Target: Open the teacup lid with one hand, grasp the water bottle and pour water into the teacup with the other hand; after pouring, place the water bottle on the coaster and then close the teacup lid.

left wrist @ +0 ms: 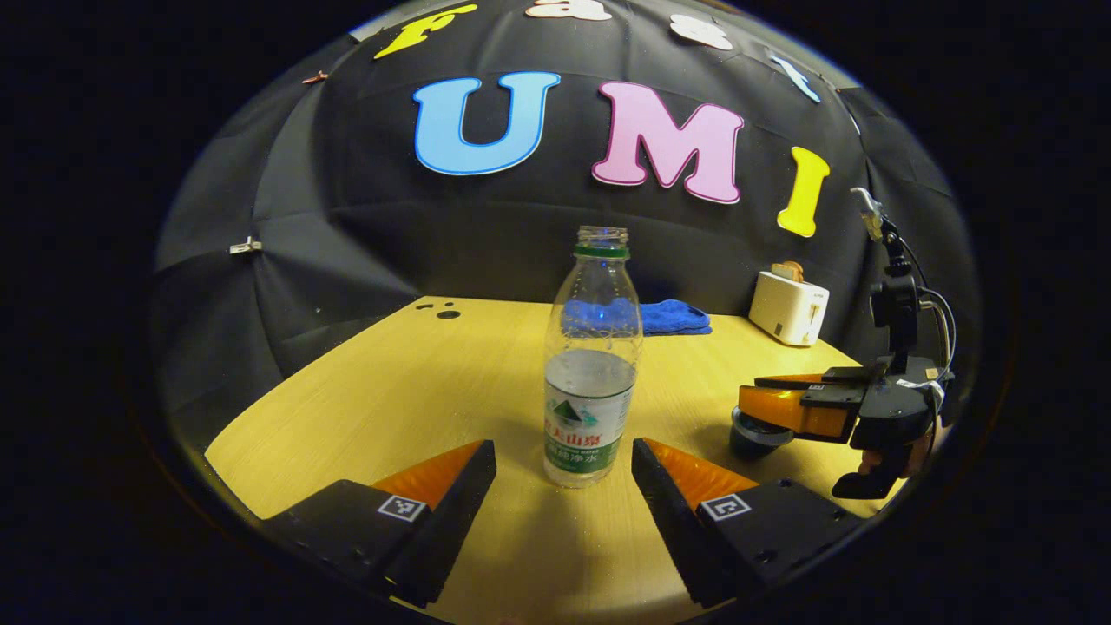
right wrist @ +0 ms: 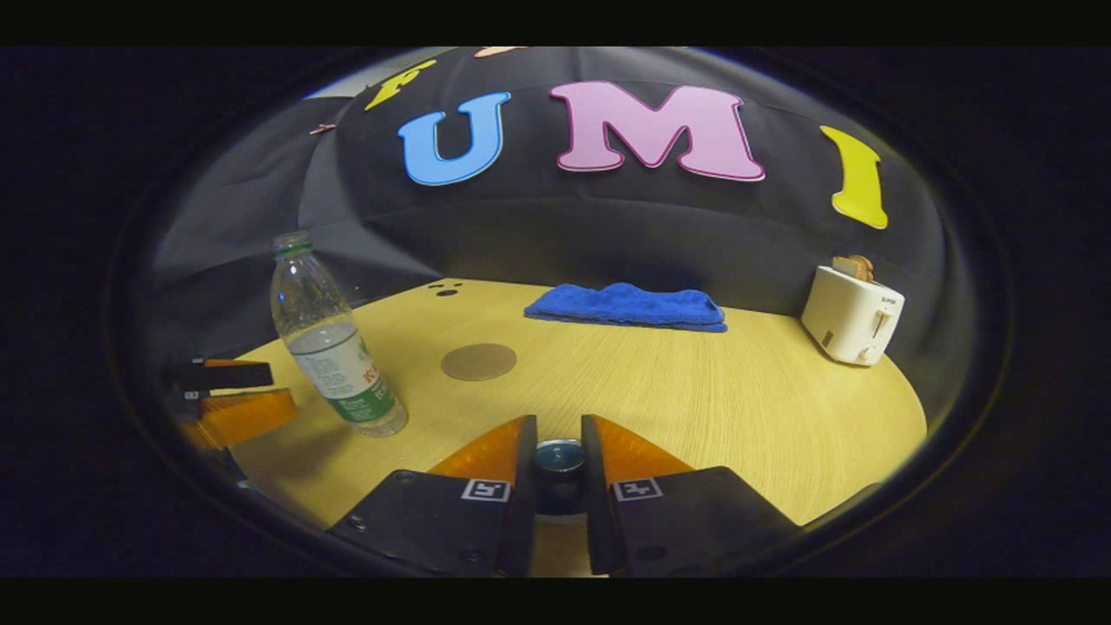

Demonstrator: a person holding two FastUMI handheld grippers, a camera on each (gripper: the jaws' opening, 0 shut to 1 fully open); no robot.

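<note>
Here, wooden table point(right wrist: 694, 391) under black cloth wall point(right wrist: 608, 226); left gripper point(left wrist: 564, 486) fingers wide, right gripper point(right wrist: 558, 464) fingers narrow around teacup lid point(right wrist: 560, 456).

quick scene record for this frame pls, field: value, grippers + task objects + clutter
left gripper: open, fingers either side of the bottle, not touching
right gripper: closed around the teacup lid
water bottle: upright on table, uncapped, partly full
teacup lid: dark, round, between the right fingers
teacup: dark, under the right gripper; whether the lid is lifted cannot be told
coaster: round, brown, bare
table: light wood
blue cloth: folded, near wall
toaster: white, bread in slot
</note>
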